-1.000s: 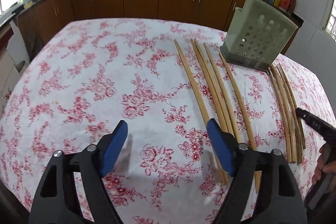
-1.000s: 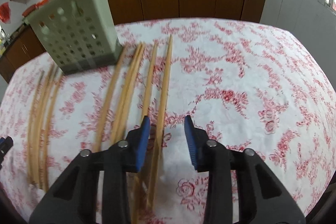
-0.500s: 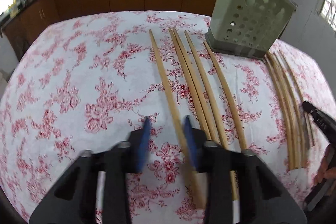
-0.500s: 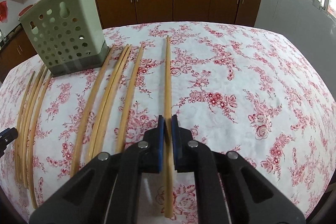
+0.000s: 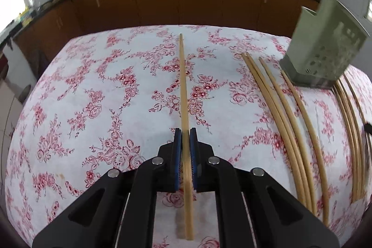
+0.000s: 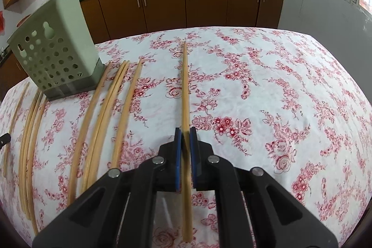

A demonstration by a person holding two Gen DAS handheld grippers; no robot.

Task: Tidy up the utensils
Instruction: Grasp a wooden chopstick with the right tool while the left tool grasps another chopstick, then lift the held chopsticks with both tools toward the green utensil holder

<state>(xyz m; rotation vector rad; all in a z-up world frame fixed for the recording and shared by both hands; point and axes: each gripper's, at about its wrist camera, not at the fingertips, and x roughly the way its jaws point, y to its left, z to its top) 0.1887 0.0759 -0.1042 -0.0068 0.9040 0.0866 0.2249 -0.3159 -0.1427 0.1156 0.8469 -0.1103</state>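
My left gripper (image 5: 185, 131) is shut on a wooden chopstick (image 5: 183, 85) that points straight ahead over the table. My right gripper (image 6: 185, 130) is shut on another wooden chopstick (image 6: 184, 90), also pointing ahead. Several more chopsticks (image 5: 276, 108) lie in rows on the floral tablecloth; they also show in the right wrist view (image 6: 102, 113). A grey-green perforated utensil holder (image 6: 53, 50) stands at the back of the rows, seen blurred in the left wrist view (image 5: 325, 50).
A further bundle of chopsticks (image 6: 30, 131) lies beyond the holder near the table's side. The floral tablecloth (image 6: 279, 97) covers the whole table. Brown kitchen cabinets (image 6: 186, 4) stand behind the far table edge.
Both grippers closed on a chopstick, the right first, then the left. Each held chopstick now stands apart from the rows on the cloth.
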